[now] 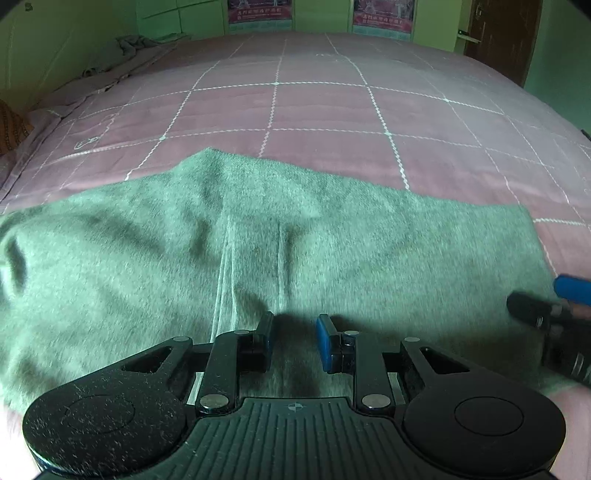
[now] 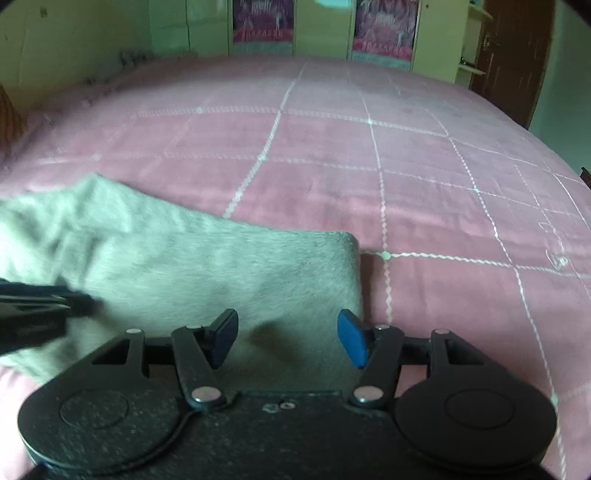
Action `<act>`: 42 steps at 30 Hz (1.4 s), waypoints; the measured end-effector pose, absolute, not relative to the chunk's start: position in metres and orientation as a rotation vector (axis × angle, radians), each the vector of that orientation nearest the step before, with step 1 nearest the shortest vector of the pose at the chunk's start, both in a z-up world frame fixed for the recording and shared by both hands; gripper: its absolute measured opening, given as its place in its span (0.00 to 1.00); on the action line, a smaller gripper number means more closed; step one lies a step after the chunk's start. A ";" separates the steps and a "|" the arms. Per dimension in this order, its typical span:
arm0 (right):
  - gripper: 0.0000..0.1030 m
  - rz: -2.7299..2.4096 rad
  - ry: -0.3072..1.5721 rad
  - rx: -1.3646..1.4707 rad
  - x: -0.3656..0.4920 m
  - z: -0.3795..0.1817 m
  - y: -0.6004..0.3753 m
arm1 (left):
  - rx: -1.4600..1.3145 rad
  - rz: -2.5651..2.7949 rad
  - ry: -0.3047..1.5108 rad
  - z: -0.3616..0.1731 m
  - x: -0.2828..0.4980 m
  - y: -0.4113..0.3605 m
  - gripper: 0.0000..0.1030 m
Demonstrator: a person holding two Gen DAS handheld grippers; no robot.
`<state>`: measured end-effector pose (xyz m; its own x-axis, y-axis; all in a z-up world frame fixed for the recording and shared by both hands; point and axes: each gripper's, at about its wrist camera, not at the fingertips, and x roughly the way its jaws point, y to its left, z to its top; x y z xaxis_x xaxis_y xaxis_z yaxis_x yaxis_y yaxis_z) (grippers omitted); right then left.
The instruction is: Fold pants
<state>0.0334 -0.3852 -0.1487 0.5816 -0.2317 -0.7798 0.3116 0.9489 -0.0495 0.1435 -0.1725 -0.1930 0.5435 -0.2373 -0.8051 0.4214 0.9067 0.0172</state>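
Note:
Grey-green pants point(image 1: 258, 243) lie spread across the near part of a pink bed, with a seam running down the middle. My left gripper point(image 1: 295, 332) is open and empty just above the pants' near middle. The right gripper shows at the right edge of the left wrist view point(image 1: 554, 314). In the right wrist view the pants' right end point(image 2: 221, 273) lies flat with a folded edge. My right gripper point(image 2: 288, 336) is open and empty over that end, near its right edge. The left gripper shows blurred at the left point(image 2: 40, 310).
The bed has a pink quilt with a white grid pattern point(image 1: 332, 110). A crumpled cloth point(image 1: 136, 44) lies at the far left corner. Green walls, posters and a brown door point(image 1: 502, 33) stand behind the bed. An orange patterned item point(image 1: 11, 125) sits at the left edge.

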 end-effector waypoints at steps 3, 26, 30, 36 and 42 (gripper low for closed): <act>0.58 -0.293 0.942 0.032 0.020 -0.162 -0.368 | 0.239 -0.393 0.907 -0.193 0.130 -0.170 0.25; 0.60 -0.323 0.962 0.078 0.001 -0.161 -0.360 | 0.263 -0.395 0.869 -0.182 0.088 -0.155 0.25; 0.58 -0.327 0.959 0.073 0.001 -0.153 -0.358 | 0.232 -0.398 0.875 -0.176 0.087 -0.146 0.26; 0.66 -0.339 0.890 0.058 0.001 -0.142 -0.352 | 0.295 -0.404 0.837 -0.182 0.076 -0.139 0.28; 0.64 -0.337 0.928 0.090 0.001 -0.148 -0.354 | 0.201 -0.397 0.851 -0.173 0.082 -0.121 0.29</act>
<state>0.0005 -0.3542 -0.1480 0.5513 -0.2459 -0.7972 0.3229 0.9440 -0.0678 0.0821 -0.1214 -0.1731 0.5921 -0.2593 -0.7630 0.4178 0.9084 0.0156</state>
